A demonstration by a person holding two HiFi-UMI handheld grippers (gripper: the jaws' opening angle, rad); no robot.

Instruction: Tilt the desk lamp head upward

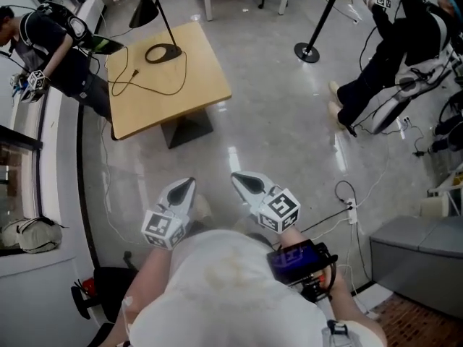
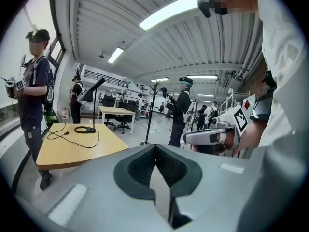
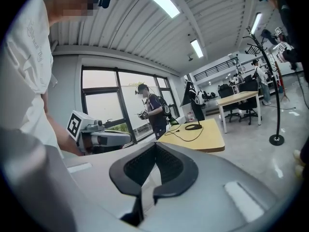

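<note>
A black desk lamp stands on a small wooden table [image 1: 192, 89] well ahead of me. Its round base [image 1: 162, 52] rests near the far edge, and its cone head [image 1: 145, 2] hangs out over the table's left side, pointing down. A black cord [image 1: 137, 78] loops across the tabletop. My left gripper [image 1: 186, 189] and right gripper [image 1: 243, 182] are held close to my chest above the floor, far short of the table. Both are shut with nothing in them. The lamp base [image 2: 87, 129] and head [image 2: 91, 90] appear in the left gripper view, and the lamp base [image 3: 193, 126] in the right gripper view.
A person [image 1: 51, 45] stands at the table's left by the window ledge. Another person [image 1: 394, 56] is at the back right. A black stanchion pole [image 1: 309, 49] stands on the floor right of the table. Cables and a power strip [image 1: 350, 208] lie at my right.
</note>
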